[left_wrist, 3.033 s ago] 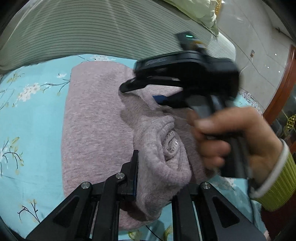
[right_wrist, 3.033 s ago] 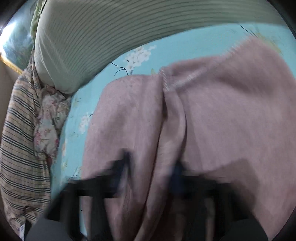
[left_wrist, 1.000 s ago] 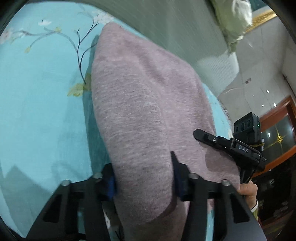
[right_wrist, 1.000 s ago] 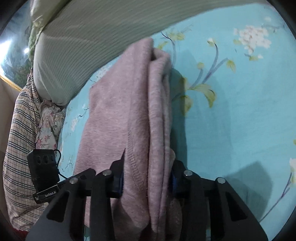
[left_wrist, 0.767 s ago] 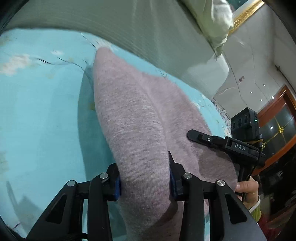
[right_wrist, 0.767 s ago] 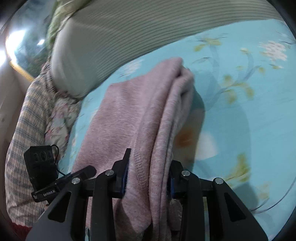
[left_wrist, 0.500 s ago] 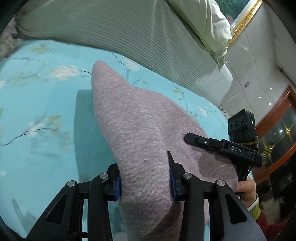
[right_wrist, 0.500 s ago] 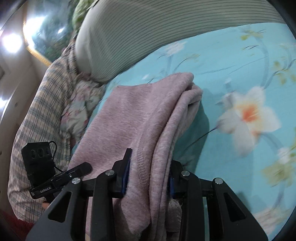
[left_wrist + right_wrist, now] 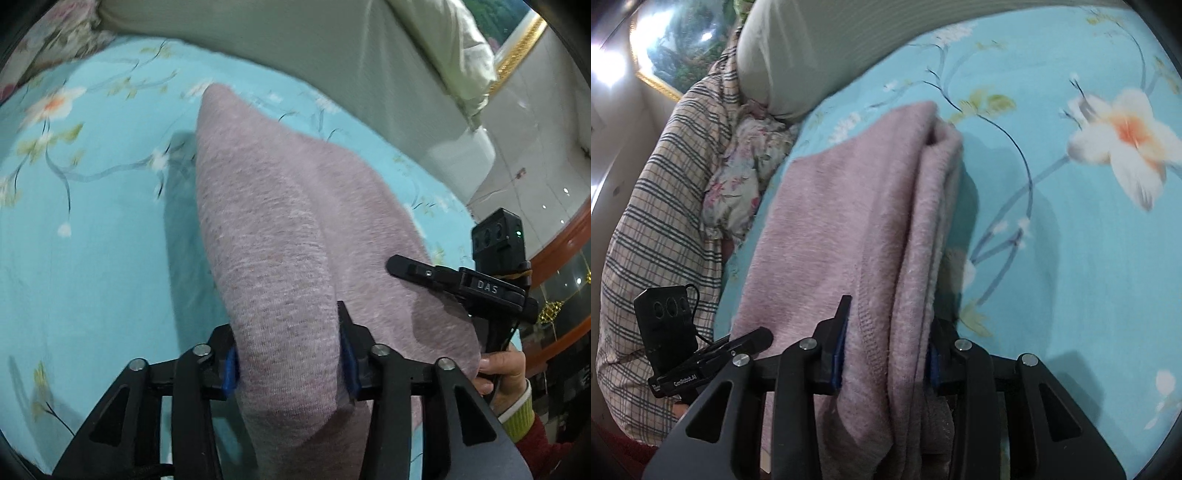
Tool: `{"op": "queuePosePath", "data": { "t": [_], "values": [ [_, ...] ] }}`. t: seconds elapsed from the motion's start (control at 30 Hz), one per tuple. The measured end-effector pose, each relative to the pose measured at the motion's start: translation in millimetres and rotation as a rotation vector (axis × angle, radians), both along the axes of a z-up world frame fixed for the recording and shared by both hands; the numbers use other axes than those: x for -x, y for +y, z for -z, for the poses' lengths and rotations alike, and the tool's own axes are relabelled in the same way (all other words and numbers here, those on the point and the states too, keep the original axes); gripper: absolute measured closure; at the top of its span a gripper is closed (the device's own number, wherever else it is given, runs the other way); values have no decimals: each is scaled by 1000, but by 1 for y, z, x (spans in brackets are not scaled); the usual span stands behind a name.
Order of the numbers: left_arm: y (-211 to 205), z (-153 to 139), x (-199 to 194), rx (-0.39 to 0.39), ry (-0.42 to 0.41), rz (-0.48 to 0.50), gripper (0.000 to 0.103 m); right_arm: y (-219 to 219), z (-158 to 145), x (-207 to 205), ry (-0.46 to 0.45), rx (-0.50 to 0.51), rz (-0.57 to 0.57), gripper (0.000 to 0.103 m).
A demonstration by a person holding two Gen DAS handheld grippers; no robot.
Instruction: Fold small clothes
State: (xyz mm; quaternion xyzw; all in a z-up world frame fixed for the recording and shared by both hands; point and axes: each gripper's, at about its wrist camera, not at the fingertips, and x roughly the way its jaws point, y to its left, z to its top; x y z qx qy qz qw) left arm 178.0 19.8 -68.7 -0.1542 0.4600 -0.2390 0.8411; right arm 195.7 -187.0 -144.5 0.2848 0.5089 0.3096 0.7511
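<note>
Your left claw (image 9: 288, 354) is clamped on a thick fold of the pink sweater (image 9: 280, 229), which bulges between the blue pads and runs away toward 12 o'clock over the turquoise flowered sheet (image 9: 92, 221). Your right claw (image 9: 884, 345) is likewise closed on the sweater's stacked layers (image 9: 849, 229), edges bunched between its fingers. The other claw shows at 3 o'clock in the left view, at 8 o'clock in the right. A striped pillow (image 9: 820, 48) lies at 11 o'clock.

Turquoise floral bedsheet (image 9: 92, 258) — striped bolster (image 9: 849, 48)
</note>
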Motion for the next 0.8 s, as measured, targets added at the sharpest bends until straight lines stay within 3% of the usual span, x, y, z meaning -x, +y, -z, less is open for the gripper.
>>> {"op": "queuePosePath", "data": {
  "t": [0.13,0.2,0.37,0.5,0.57,0.67,0.8],
  "values": [
    [2,1,1,-12,8,-12,46,-6,-3,3,3,54,54,41],
    [4,-3,3,-23,9,-18,44,-10,-11,4,-4,77,81,38],
    [18,-21,21,-64,-48,-32,41,-34,-46,6,-105,123,185,38],
    [26,-34,40,-71,-91,-16,43,-22,-66,-1,-167,105,129,39],
    [26,-37,51,-78,-108,5,43,-9,-66,-6,-171,128,91,48],
    [25,-37,62,-92,-128,28,43,4,-52,-19,-131,163,68,55],
    [21,-35,65,-86,-137,54,49,7,-35,-34,-86,143,84,59]
  ]
}}
